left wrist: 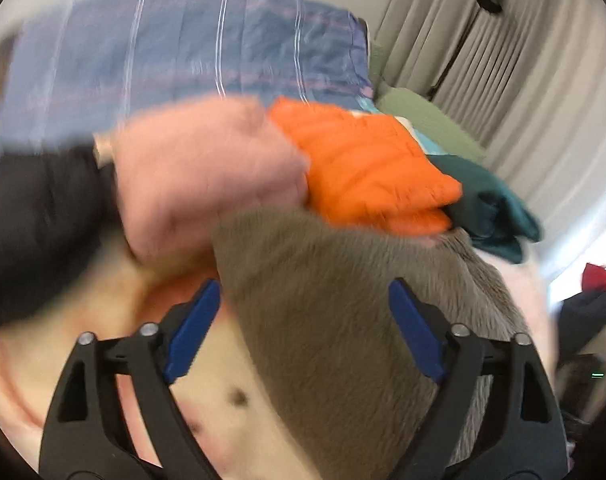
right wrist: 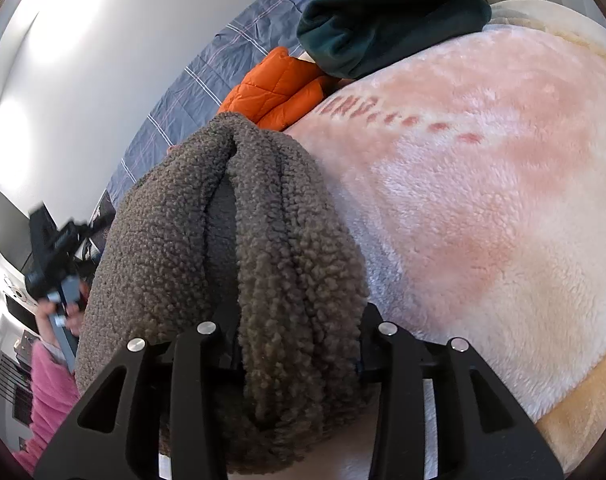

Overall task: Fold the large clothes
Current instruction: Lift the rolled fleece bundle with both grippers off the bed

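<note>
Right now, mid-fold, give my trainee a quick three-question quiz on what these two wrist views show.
1. True or false: the left gripper has its blue pads clamped on fabric.
2. Which garment fills the right gripper? A) orange puffer jacket B) brown sherpa fleece C) dark green fleece
3. What surface do the clothes lie on?

Key: 1. False; the jaws stand wide open, the fleece only lying under them. 2. B. 3. A pink and cream plush blanket.
</note>
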Demonstrator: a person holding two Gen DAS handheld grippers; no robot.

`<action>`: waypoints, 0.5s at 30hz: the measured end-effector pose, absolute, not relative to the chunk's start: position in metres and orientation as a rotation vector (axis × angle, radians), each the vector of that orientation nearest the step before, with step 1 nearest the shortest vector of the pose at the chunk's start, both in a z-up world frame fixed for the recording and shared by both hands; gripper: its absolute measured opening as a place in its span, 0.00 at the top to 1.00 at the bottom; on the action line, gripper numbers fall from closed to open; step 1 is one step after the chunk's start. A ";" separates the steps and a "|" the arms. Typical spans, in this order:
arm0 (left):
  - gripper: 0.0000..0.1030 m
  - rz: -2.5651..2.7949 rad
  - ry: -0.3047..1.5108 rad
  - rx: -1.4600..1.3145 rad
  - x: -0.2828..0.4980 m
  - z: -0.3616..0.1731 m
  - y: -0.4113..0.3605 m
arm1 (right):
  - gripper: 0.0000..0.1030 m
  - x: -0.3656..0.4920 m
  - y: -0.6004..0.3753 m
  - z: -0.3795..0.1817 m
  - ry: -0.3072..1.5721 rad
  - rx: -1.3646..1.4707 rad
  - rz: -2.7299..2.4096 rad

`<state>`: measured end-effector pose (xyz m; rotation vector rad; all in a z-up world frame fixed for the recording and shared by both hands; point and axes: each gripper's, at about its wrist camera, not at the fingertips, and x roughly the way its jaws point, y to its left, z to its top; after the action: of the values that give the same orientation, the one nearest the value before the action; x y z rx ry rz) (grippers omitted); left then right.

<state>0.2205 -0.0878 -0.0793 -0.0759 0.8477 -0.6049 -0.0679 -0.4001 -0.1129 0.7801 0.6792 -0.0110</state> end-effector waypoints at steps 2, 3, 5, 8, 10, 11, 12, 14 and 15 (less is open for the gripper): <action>0.10 -0.660 0.921 -0.144 0.225 -0.100 -0.081 | 0.61 -0.067 -0.400 -0.112 0.683 0.779 -0.013; 0.06 -0.668 0.940 -0.166 0.227 -0.111 -0.080 | 0.61 -0.067 -0.400 -0.112 0.685 0.777 -0.015; 0.02 -0.674 0.937 -0.221 0.232 -0.121 -0.079 | 0.61 -0.066 -0.399 -0.111 0.688 0.770 -0.021; 0.02 -0.704 0.973 -0.326 0.248 -0.137 -0.086 | 0.60 -0.066 -0.398 -0.111 0.689 0.768 -0.029; 0.02 -0.730 0.996 -0.368 0.256 -0.149 -0.090 | 0.60 -0.066 -0.397 -0.111 0.689 0.766 -0.033; 0.02 -0.741 1.000 -0.384 0.258 -0.152 -0.094 | 0.60 -0.066 -0.397 -0.111 0.689 0.766 -0.035; 0.02 -0.754 1.003 -0.401 0.260 -0.155 -0.097 | 0.60 -0.067 -0.397 -0.112 0.689 0.765 -0.036; 0.02 -0.771 1.008 -0.424 0.265 -0.160 -0.101 | 0.60 -0.068 -0.397 -0.112 0.691 0.764 -0.037; 0.02 -0.778 1.009 -0.429 0.268 -0.161 -0.102 | 0.60 -0.067 -0.398 -0.112 0.692 0.765 -0.038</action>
<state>0.2679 -0.1018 -0.1606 -0.4294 1.0090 -0.7778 -0.0675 -0.3977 -0.1120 0.7648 0.6922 -0.0379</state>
